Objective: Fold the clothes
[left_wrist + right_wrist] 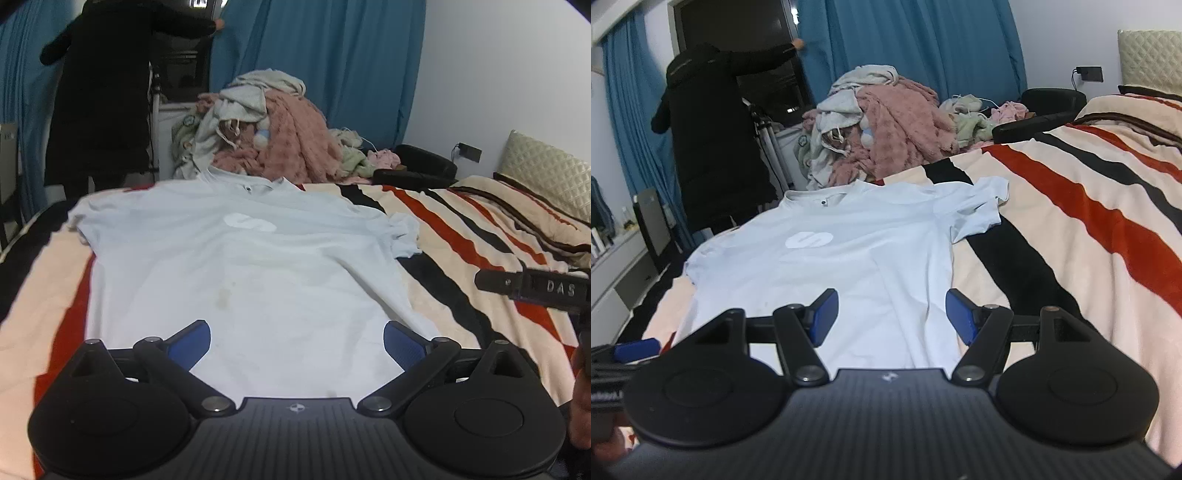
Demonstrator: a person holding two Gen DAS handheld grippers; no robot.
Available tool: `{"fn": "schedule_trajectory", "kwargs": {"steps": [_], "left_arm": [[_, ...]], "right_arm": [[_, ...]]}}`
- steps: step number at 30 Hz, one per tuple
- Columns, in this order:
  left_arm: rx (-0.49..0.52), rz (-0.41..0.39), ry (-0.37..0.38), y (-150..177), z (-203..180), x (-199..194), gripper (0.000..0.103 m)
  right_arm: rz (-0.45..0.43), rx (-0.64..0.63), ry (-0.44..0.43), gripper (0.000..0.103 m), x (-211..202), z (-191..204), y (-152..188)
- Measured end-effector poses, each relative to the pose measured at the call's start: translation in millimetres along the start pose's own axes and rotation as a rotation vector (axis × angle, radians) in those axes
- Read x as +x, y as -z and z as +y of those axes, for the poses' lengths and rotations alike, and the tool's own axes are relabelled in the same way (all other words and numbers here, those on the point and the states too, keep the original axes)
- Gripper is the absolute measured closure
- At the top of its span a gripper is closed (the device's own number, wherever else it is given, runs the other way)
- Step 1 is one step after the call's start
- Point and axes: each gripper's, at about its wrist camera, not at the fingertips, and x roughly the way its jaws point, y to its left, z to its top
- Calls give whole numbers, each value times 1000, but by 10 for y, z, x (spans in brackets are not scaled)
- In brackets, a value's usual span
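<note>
Pale T-shirt [236,266] flat on striped blanket [461,229], unfolded. Left gripper [297,347] and right gripper [892,315] wide, empty, over near hem. Best: pinch 2 hem corners evenly.

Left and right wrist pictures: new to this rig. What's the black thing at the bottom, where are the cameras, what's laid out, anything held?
There is no robot arm: a person holds a two-finger tool in each hand, with a fisheye camera on each looking forward along its fingers. The black shape at the bottom is that tool. The left gripper shows in the left wrist view, the right gripper in the right wrist view. Both have their blue-padded jaws apart and hold nothing. A pale blue T-shirt lies spread flat, front up, on the striped blanket. Behind it is a pile of clothes, and a person in black stands at the blue curtain.
</note>
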Motion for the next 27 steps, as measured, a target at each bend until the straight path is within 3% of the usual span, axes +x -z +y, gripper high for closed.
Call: {"fn": "schedule_trajectory", "kwargs": {"steps": [3, 7, 12, 20, 24, 27], "left_arm": [[-5, -7, -5, 19, 28, -61, 1], [-31, -7, -5, 40, 85, -108, 1], [-71, 5, -12, 56, 169, -93, 1], [-114, 31, -25, 63, 259, 15, 1], [-112, 51, -26, 56, 248, 138, 1], [-44, 39, -82, 36, 154, 245, 1]], "right_arm": [[18, 5, 8, 36, 26, 80, -98], [56, 145, 6, 36, 240, 43, -384], [39, 265, 37, 36, 661, -140, -594], [80, 505, 150, 36, 1628, -841, -446], [99, 564, 130, 36, 2048, -1058, -327], [81, 620, 83, 36, 2333, -1191, -285]]}}
